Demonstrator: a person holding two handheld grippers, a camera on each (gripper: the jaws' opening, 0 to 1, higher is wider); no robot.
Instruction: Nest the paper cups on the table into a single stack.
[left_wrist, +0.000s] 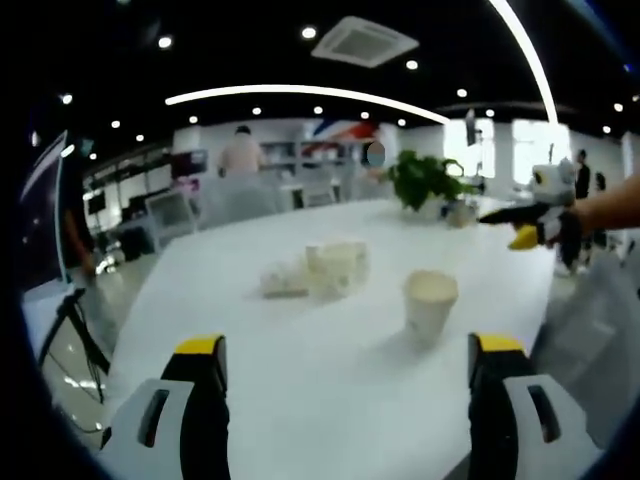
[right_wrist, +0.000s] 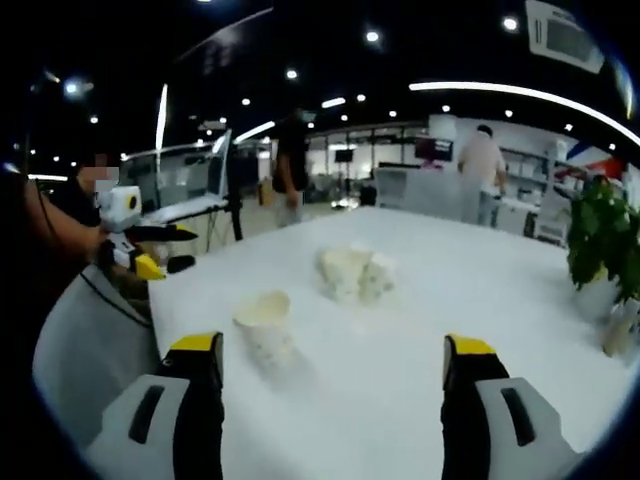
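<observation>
Both of your hand-held grippers hang over the white worktop (left_wrist: 300, 400) with jaws spread wide and nothing between them. In the left gripper view, your left hand-held gripper (left_wrist: 345, 365) looks across the worktop: the single upright paper cup (left_wrist: 430, 305) stands at about one o'clock from the jaw gap, mouth up, long axis vertical, near but not yet between the jaws. Past it, at about eleven o'clock and farther off, sits the cluster of cups (left_wrist: 335, 268); they are blurred, and I can't tell how many there are or which lie tipped.

In the right gripper view, your right hand-held gripper (right_wrist: 330, 360) sees that same lone cup (right_wrist: 263, 322) at about ten o'clock, just beyond its left jaw, with the cluster (right_wrist: 355, 272) at twelve, farther out. Your left hand-held gripper (right_wrist: 150, 250) shows at nine o'clock, well off the worktop edge.

My read: nothing is nested yet. The lone cup looks about equally near to both; whichever you choose, it's off-centre, so swing toward it before closing across its wall.
</observation>
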